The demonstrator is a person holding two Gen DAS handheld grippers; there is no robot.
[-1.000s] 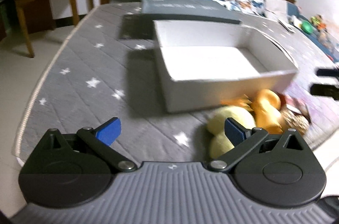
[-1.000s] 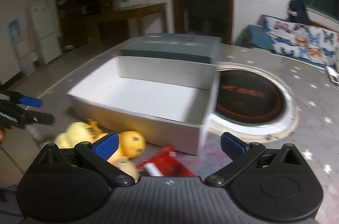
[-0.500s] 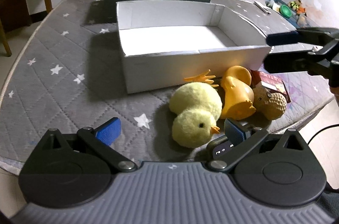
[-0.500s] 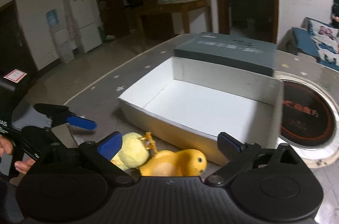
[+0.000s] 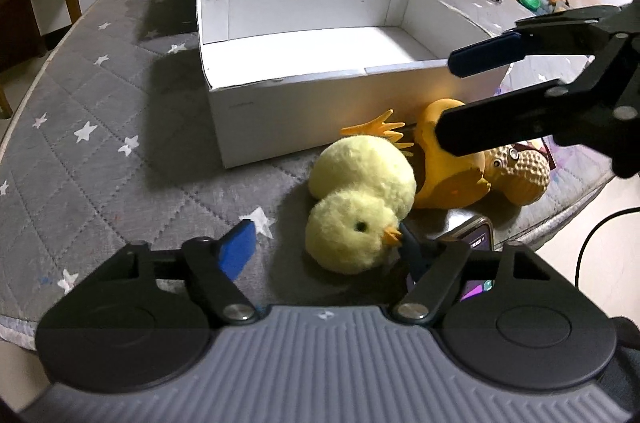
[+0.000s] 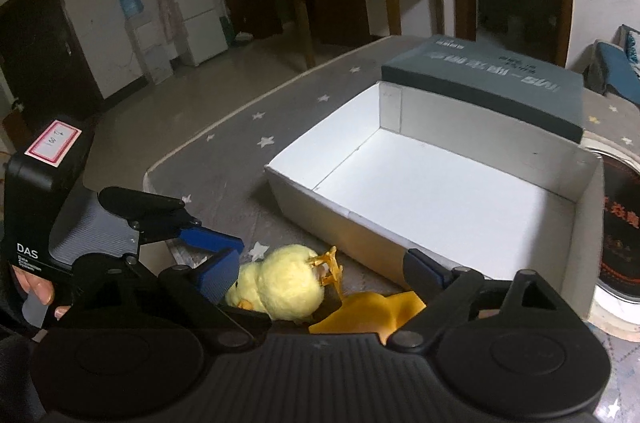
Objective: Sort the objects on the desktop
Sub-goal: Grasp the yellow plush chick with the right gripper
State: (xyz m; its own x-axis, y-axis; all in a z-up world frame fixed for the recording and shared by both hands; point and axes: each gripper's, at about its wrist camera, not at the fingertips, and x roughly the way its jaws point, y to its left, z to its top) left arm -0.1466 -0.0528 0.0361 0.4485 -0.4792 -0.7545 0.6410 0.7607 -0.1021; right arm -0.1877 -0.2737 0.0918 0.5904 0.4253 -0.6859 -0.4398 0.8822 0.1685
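left tool spread by chick, white box

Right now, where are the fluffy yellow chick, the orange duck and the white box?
fluffy yellow chick (image 5: 352,239): left wrist view, on its head.
orange duck (image 5: 448,179): left wrist view, on its body.
white box (image 6: 432,195): right wrist view, on its bare floor.

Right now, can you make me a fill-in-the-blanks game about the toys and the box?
1. The inside of the white box is ____.
2. The fluffy chick is coloured ____.
3. The orange duck lies between the chick and the ____ toy.
4. Both the left tongs and the right tongs are ____.

Missing words: empty; yellow; peanut; open
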